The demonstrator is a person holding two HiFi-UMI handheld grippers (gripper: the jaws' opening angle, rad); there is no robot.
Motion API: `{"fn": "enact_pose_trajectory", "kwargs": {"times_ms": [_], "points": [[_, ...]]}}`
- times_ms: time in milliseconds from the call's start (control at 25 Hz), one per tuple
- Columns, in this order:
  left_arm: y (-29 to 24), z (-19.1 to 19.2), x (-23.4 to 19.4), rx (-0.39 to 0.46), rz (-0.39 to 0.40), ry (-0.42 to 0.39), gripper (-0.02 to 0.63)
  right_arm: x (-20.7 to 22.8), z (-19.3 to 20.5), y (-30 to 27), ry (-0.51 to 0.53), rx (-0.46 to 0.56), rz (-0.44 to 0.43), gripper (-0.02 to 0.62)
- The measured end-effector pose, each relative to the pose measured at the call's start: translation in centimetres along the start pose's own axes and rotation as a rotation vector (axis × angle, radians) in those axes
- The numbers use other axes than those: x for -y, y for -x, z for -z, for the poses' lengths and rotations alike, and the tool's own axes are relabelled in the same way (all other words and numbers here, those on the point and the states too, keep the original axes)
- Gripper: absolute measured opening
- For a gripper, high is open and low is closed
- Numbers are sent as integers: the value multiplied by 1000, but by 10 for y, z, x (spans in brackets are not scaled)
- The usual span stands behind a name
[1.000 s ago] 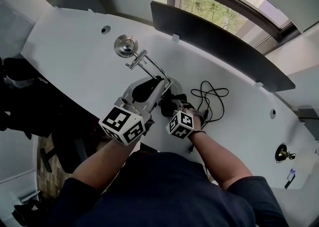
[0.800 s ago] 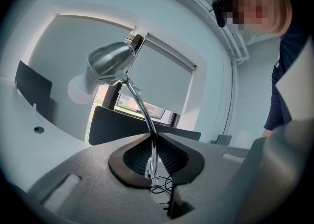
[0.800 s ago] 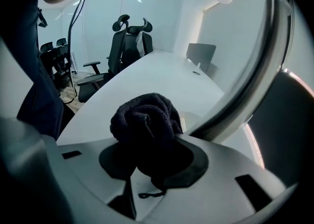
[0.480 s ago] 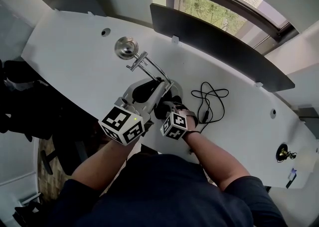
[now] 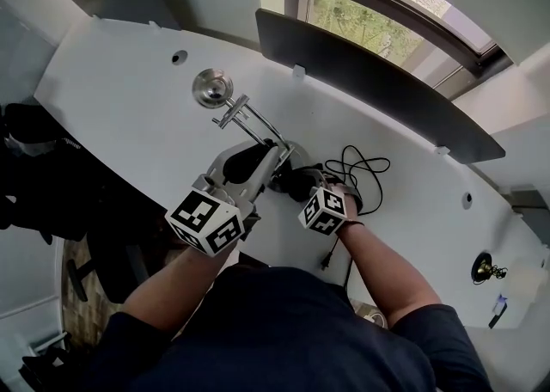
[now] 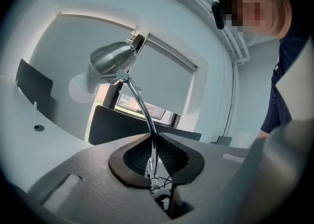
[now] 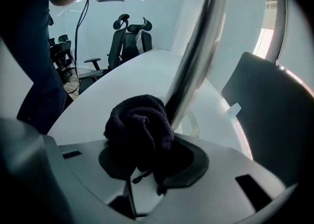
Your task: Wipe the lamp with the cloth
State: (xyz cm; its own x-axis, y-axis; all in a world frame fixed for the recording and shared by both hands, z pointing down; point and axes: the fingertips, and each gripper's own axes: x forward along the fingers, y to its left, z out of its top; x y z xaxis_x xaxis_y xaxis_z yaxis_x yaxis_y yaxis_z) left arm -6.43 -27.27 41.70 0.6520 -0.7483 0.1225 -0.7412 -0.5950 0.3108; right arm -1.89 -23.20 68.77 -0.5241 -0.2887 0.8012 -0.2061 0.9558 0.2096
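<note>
A chrome desk lamp stands on the white desk (image 5: 120, 98); its round head (image 5: 211, 88) reaches left on a thin bent arm (image 5: 251, 122). My left gripper (image 5: 273, 156) is shut on the lamp's arm low down, and the stem (image 6: 151, 155) runs between its pads with the lamp's head (image 6: 110, 61) above. My right gripper (image 5: 298, 180) is shut on a bunched dark cloth (image 7: 140, 125). The cloth presses against the lower part of the lamp's stem (image 7: 196, 56). The lamp's base is mostly hidden behind both grippers.
A black cable (image 5: 363, 167) lies coiled on the desk right of the lamp. A dark partition panel (image 5: 369, 81) runs along the desk's far edge below the window. Office chairs (image 7: 130, 36) stand beyond the desk. A small dark object (image 5: 483, 268) sits far right.
My right gripper with the cloth slid left along the lower stem, then back to the right. The left gripper kept its hold on the lamp's arm.
</note>
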Motion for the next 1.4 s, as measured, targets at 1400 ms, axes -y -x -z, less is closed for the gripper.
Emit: {"fn": "enact_pose_trajectory", "kwargs": {"times_ms": [1400], "points": [[24,3,10,-53,-103,-74,49,101,-28,34,5,35,222,135]]}}
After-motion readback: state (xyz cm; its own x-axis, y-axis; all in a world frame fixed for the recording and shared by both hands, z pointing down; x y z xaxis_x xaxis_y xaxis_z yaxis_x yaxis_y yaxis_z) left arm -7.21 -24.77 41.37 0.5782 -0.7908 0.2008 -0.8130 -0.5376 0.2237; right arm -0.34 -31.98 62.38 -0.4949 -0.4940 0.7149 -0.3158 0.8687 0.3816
